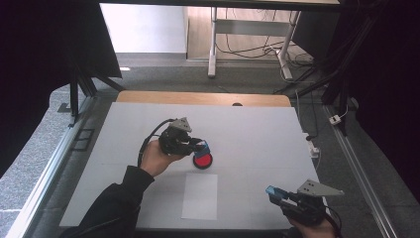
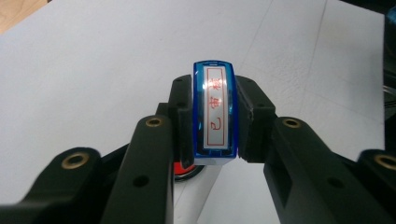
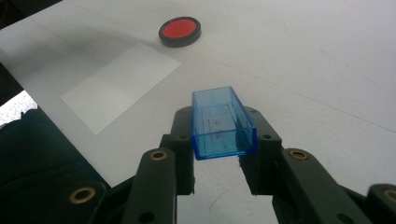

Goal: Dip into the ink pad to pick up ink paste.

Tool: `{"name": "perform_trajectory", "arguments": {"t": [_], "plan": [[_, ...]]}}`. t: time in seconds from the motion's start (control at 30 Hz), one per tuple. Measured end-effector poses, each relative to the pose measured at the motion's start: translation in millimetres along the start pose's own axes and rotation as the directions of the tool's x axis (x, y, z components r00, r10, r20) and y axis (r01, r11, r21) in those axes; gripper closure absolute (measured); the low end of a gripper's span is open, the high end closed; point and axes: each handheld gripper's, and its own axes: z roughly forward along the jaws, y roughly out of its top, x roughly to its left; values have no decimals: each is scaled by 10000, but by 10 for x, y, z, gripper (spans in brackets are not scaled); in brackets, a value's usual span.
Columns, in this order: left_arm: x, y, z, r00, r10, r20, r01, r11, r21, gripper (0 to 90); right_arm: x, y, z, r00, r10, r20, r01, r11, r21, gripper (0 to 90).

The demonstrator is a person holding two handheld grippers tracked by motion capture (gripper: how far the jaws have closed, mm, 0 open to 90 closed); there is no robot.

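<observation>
Two tools work your counter (image 1: 247,129). High view: your left hand-held gripper (image 1: 200,147), at centre, holds the stamp (image 1: 203,147) just over the red ink pad (image 1: 202,160); your right hand-held gripper (image 1: 273,192) sits lower right, above the white paper (image 1: 200,196).

Left gripper view: jaws clamp the stamp (image 2: 215,112).

Right gripper view: jaws pinch the blue cap (image 3: 221,122); the ink pad (image 3: 180,31) lies upper left.

A white table (image 1: 247,134) carries a red ink pad (image 1: 202,160) and a paper sheet (image 1: 200,196).
</observation>
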Motion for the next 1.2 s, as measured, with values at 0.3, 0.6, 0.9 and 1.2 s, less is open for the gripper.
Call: {"name": "perform_trajectory", "arguments": {"t": [0.3, 0.6, 0.9, 1.2], "plan": [[80, -26, 112, 9996, -210, -171, 213, 9996, 191, 708, 2, 1, 5, 10000, -20, 5, 20, 10000, 31, 684], [144, -84, 243, 9988, -391, -280, 405, 9978, 521, 708, 7, 2, 11, 10000, -67, -4, 67, 10000, 64, 684], [163, -120, 393, 9984, -436, -352, 465, 9952, 866, 709, 11, 4, 14, 9999, -117, -11, 117, 9998, 129, 684], [161, -159, 501, 9976, -501, -486, 557, 9909, 1222, 708, 11, 4, 15, 9999, -130, -24, 131, 9998, 139, 684]]}}
